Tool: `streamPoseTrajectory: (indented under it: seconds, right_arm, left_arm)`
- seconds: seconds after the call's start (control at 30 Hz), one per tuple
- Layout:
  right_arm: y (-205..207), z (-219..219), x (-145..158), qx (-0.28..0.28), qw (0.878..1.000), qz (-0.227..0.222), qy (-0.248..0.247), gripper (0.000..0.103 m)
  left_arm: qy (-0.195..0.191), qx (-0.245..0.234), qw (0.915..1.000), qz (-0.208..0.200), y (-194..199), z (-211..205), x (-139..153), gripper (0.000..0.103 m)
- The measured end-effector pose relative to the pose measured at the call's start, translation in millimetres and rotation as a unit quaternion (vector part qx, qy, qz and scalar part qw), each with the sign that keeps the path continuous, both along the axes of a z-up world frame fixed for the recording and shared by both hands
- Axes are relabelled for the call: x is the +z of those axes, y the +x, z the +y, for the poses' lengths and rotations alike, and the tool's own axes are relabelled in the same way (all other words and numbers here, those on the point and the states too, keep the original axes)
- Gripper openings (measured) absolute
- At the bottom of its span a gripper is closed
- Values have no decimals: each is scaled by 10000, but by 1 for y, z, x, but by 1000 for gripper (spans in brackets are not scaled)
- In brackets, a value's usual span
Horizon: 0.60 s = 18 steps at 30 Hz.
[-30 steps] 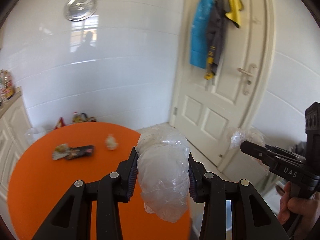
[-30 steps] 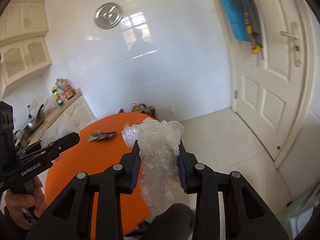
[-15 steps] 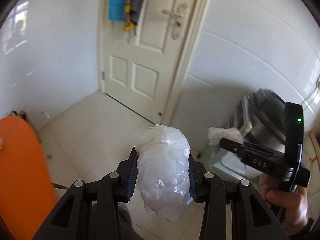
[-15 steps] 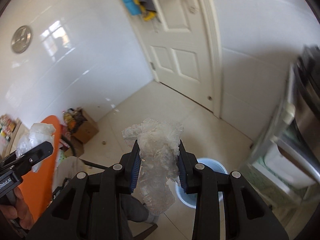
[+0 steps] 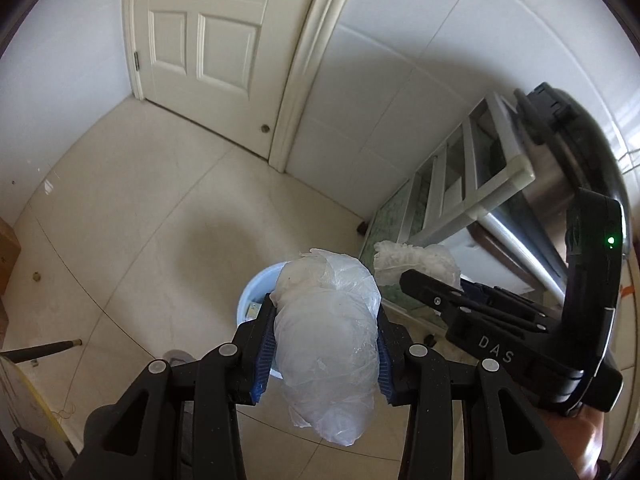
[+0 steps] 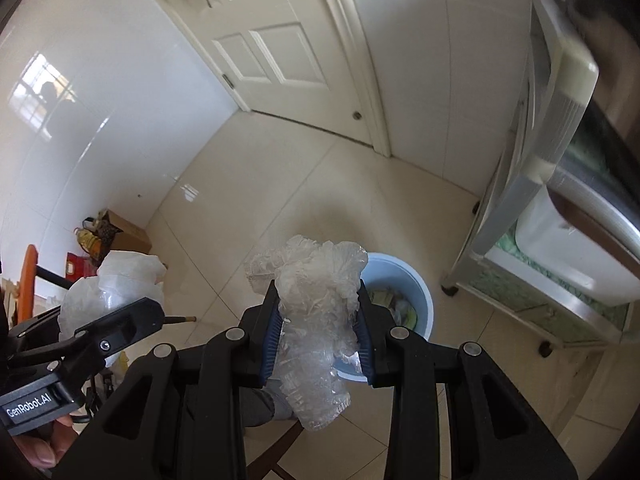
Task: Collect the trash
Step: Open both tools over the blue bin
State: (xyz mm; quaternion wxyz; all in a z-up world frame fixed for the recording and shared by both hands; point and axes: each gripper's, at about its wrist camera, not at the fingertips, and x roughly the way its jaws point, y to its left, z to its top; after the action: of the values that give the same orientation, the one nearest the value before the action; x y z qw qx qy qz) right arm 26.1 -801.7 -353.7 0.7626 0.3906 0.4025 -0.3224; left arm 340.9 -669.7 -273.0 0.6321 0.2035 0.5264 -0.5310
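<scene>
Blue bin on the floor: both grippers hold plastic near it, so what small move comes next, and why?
Probably ease both grippers forward until they are squarely over the blue bin. The left gripper clamps a clear bag, the right gripper crumpled wrap; the open, part-filled bin lies just beyond them.

Black left gripper (image 5: 326, 354) with blue-padded fingers (image 5: 263, 354) (silver screws, "DAS", "GenRobot.AI" markings).

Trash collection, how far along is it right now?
Done: some scraps already lie in the pale blue round bin. In hand: the left gripper clamps a smooth clear plastic bag wad, and the right gripper clamps a crinkled clear plastic wad, both near the bin. Left: dropping both in.
</scene>
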Motion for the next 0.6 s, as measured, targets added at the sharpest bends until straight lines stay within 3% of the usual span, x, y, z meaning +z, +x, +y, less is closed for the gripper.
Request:
streamPoseTrajectory:
  seconds: [0.17, 0.3, 0.43, 0.6]
  right_arm:
    - [4, -14, -21, -87, 9998, 81, 182, 35]
    - [6, -22, -35, -140, 9993, 177, 290, 39]
    - [1, -24, -43, -321, 9987, 278, 293, 85]
    - [-5, -23, -44, -397, 9986, 287, 207, 100]
  left_arm:
    - [286, -158, 9994, 99, 11, -21, -26, 42]
    - [541, -250, 9982, 81, 17, -46, -53, 66]
    - [778, -158, 9968, -36, 25, -55, -68, 83]
    - [828, 107, 9958, -369, 24, -69, -76, 88]
